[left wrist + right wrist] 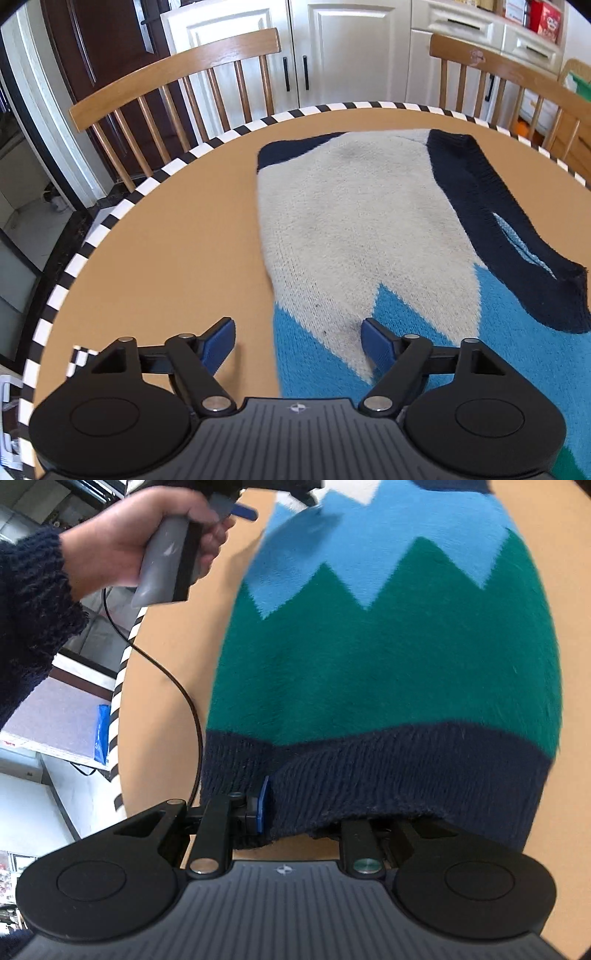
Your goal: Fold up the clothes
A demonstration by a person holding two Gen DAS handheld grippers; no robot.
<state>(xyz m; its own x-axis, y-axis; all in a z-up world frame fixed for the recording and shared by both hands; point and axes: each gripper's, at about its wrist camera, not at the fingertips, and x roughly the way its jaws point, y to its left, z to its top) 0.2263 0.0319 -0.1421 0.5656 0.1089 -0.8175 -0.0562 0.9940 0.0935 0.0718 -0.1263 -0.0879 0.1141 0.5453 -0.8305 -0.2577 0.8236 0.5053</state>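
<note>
A knitted sweater lies flat on the round table, cream (362, 229) with blue zigzag and navy trim; in the right wrist view its green body (388, 657) and navy ribbed hem (406, 771) show. My left gripper (298, 343) is open, its blue pads straddling the sweater's left edge just above the cloth. My right gripper (295, 808) is shut on the navy hem, which is bunched over the jaws; one blue fingertip (263, 805) shows, the other is hidden under the knit. A folded navy sleeve (491, 221) lies on the sweater's right side.
The tan table has a black-and-white striped rim (122, 206). Two wooden chairs (177, 74) stand at the far edge before white cabinets (351, 48). The person's hand (122, 542) holds the left gripper's handle; a black cable (184, 698) trails over the table.
</note>
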